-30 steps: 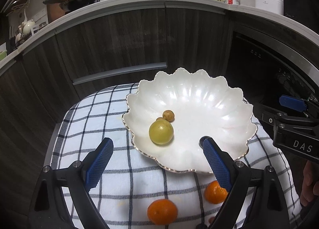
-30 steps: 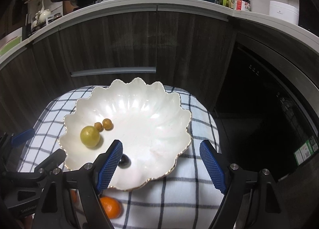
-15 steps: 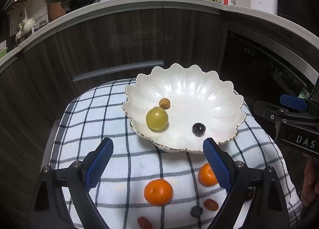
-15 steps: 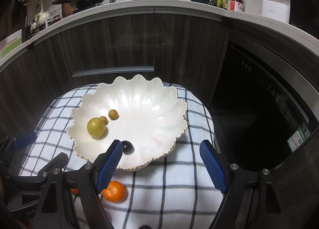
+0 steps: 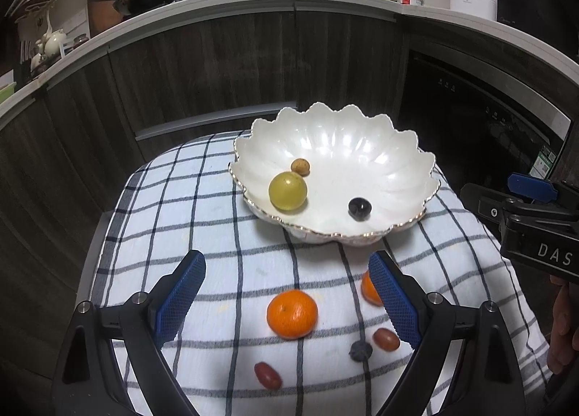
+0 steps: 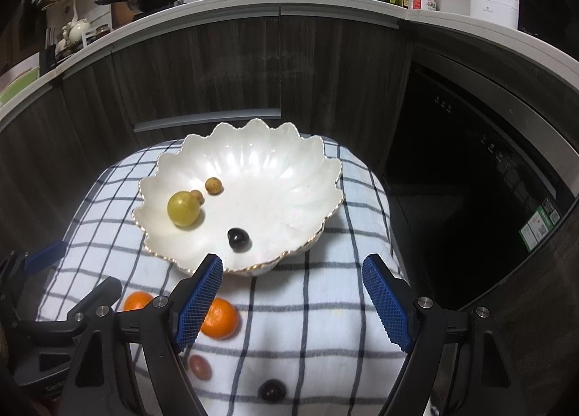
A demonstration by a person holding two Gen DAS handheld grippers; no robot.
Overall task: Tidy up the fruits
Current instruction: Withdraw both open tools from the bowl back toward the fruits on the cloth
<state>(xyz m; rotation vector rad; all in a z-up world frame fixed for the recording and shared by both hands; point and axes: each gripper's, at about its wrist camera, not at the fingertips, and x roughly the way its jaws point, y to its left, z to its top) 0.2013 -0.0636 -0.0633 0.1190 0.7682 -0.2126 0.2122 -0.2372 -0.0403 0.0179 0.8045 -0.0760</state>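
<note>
Both grippers are hanging wide open w/ nothing in them, and the big orange (image 5: 292,314) is sitting on the cloth (image 5: 202,220) right between the left gripper (image 5: 287,302) pads, short of the bowl (image 5: 416,162), so left's def nearer than the right gripper (image 6: 291,302).

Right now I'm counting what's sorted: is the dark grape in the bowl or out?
In. The dark grape lies on the white bowl floor, near its front rim.
</note>
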